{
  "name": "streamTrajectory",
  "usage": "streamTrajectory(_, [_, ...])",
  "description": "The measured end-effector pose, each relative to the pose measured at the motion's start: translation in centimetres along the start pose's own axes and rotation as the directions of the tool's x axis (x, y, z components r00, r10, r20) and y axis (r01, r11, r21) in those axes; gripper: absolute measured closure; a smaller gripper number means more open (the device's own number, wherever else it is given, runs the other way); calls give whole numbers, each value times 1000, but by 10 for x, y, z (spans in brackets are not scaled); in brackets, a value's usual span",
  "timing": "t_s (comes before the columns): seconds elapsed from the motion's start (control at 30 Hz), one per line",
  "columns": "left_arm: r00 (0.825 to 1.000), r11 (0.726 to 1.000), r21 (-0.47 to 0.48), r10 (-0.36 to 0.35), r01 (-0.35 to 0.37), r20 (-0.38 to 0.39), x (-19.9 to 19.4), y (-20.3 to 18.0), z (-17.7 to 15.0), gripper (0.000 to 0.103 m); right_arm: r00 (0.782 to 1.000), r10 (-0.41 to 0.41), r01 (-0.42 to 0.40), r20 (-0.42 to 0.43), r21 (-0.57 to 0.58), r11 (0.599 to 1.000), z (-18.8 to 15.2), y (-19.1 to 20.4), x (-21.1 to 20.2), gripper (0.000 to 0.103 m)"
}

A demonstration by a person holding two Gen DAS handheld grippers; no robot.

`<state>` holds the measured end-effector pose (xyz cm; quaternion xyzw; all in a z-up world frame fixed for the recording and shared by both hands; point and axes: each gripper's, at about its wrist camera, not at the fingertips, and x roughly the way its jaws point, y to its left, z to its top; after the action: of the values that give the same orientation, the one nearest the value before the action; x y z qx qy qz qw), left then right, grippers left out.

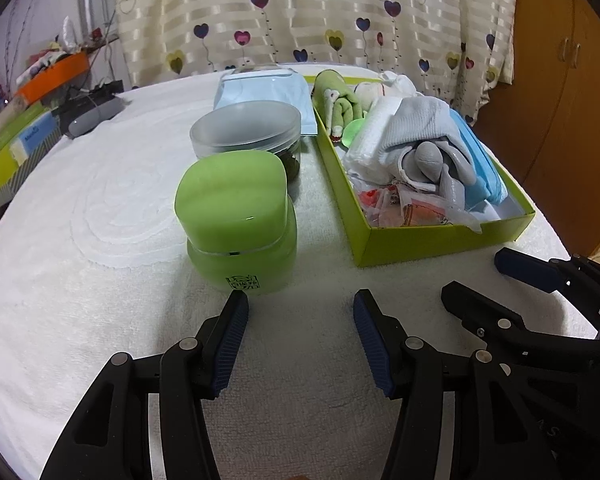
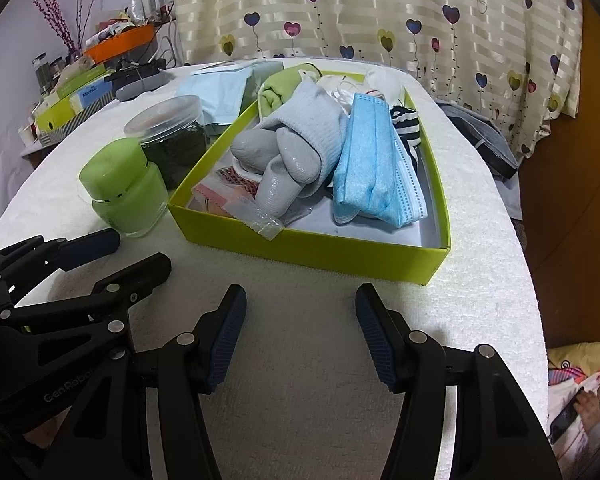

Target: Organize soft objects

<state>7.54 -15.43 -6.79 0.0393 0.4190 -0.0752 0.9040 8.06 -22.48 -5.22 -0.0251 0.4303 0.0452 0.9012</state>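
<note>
At your nine o'clock in the left wrist view, the green jar (image 1: 238, 220) stands upright on the white towel-covered tabletop (image 1: 80, 240), with the clear jar (image 1: 246, 136) just behind it at its twelve o'clock. Both are hard containers, so they sit outside the box, which looks deliberate: only soft things belong inside.

Your left hand-held gripper (image 1: 300, 312) hangs released over bare tabletop at six o'clock, jaws spread with nothing between them, its left tip just short of the green jar's base.

Further right, the lime-green box (image 1: 440, 240) runs from twelve toward three o'clock. In it lie the soft objects: a green cloth (image 1: 336, 100) at the far end, a grey glove (image 2: 284, 160) in the middle with a pale sock (image 2: 312, 116) draped over it, and folded blue face masks (image 2: 372, 160) along the right wall. They are heaped loosely rather than laid flat, so I judge the gathering largely done and the tidying not.

A blue packet (image 1: 260, 96) lies outside the box at twelve o'clock; it may be next.

Your right hand-held gripper (image 2: 300, 308) is likewise released and empty, parked in front of the box's near wall.
</note>
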Motion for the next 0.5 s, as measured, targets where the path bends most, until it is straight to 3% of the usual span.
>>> streamTrajectory(0.5, [1000, 1000, 8, 8, -8, -1, 1, -2, 0, 47, 1000, -6, 6, 18, -1, 1000, -5, 0, -3, 45])
